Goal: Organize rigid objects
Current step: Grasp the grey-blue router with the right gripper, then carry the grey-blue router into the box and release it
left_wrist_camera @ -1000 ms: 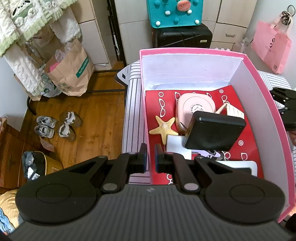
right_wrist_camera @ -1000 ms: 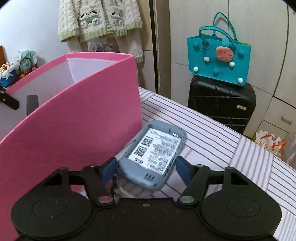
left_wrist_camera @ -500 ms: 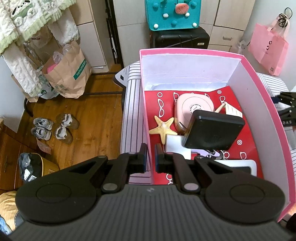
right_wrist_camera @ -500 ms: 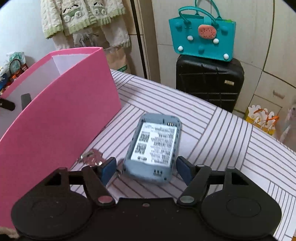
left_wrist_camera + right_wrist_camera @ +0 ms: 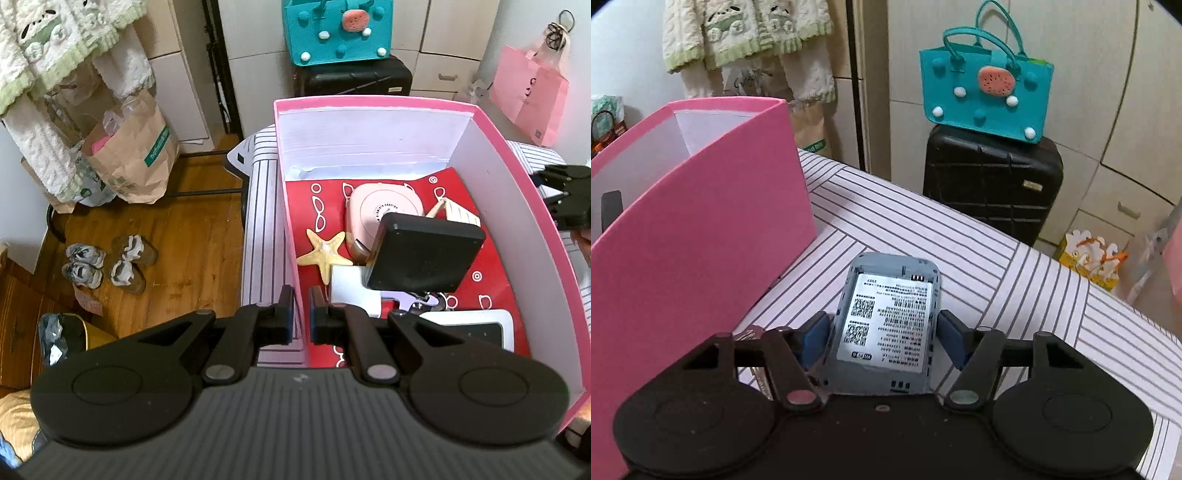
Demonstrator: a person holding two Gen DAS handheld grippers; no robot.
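The left gripper (image 5: 300, 308) is pinched onto the near wall of the pink box (image 5: 293, 236), one finger outside it and one inside, steadying it. Just ahead of the inside finger sit a starfish (image 5: 325, 254), a round pink gadget (image 5: 384, 206) and a black slab (image 5: 424, 258) tilted against the other contents, on a red lining.

The right gripper (image 5: 884, 338) has its jaws spread on either side of the grey router (image 5: 888, 328), which lies flat on the striped tablecloth (image 5: 1015, 295) with its label up, right between the blue pads (image 5: 951, 338). The pads look just beside its long edges; I can't tell whether they touch yet, so it isn't clearly gripped. The box wall stands to the left of these jaws.

The router looks like a light, stiff plastic shell, smooth and likely a bit slippery, its back cover apparently off. I'd take it across the long sides near the middle, where the pads already line up, and squeeze firmly so it doesn't swivel when lifted over the wall.
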